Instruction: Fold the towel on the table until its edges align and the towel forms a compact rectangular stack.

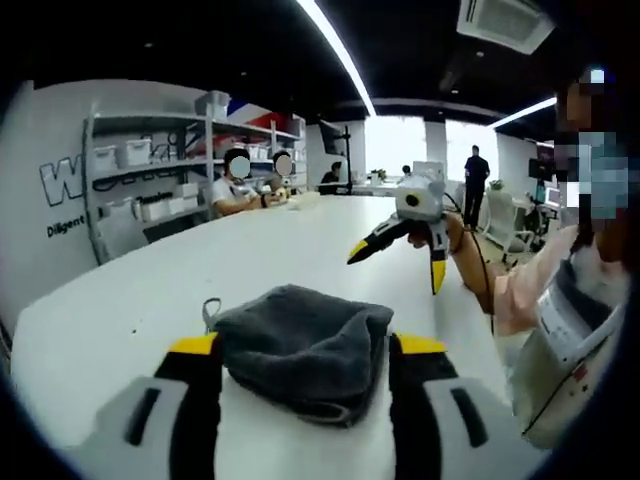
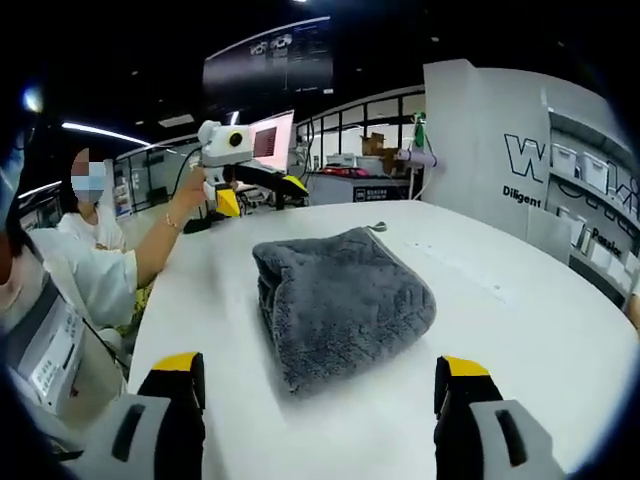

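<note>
Our towel (image 2: 340,300) sits folded, just ahead of both wide-open, empty grippers (image 1: 305,350) (image 2: 318,380); next we square its edges.

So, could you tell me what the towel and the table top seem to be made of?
The towel looks like a thick grey plush fabric, probably microfibre or terry: its surface is fuzzy and matte, its folds rounded, and a small hanging loop sits at one corner. The table looks like a smooth white laminate or painted board with a faint sheen; the exact material is unclear.
</note>
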The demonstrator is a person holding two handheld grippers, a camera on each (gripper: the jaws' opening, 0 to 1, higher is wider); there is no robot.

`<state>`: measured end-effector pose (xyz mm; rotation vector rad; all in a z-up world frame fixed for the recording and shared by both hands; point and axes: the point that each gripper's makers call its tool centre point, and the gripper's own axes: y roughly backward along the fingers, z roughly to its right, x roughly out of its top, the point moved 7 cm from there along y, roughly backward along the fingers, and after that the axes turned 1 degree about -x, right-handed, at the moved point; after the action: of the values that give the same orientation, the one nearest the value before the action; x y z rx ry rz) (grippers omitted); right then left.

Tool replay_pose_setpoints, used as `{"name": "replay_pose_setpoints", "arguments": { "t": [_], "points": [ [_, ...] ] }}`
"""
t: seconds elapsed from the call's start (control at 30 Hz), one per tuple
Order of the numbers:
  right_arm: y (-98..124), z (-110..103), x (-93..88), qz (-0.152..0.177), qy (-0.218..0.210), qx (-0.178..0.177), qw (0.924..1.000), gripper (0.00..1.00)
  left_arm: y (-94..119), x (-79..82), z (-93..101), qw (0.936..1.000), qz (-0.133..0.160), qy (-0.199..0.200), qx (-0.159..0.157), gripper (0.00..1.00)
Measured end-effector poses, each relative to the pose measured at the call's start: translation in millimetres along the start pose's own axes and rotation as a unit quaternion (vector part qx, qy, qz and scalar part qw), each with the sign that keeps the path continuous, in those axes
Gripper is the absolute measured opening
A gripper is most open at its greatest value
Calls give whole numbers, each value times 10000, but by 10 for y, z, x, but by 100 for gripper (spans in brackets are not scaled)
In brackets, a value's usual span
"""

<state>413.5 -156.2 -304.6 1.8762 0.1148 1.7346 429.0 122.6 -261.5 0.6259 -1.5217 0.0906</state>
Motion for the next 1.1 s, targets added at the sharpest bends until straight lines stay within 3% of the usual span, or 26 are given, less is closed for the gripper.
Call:
{"name": "replay_pose_setpoints", "arguments": {
  "t": [0.17,0.27,0.47,0.67,0.93,1.1],
  "points": [
    [1,-7,11,6,15,42,10000,99,-248,12,-86,9998,-29,-111,-139,56],
    [-2,-23,13,13,33,57,10000,99,-354,-84,-72,9990,-285,-147,-320,47],
    [-11,-33,12,-2,41,66,10000,99,-423,-207,-9,9971,-430,-167,-601,21],
    [-39,-49,-1,-61,49,109,9999,99,-472,-398,-6,9924,-882,-254,-825,17],
    [-65,-41,-27,-135,3,98,9999,99,-472,-618,-23,9879,-953,-174,-1212,11],
    [-77,-37,-32,-162,-19,108,9998,99,-485,-700,-31,9868,-848,-60,-1379,12]
  ]
}}
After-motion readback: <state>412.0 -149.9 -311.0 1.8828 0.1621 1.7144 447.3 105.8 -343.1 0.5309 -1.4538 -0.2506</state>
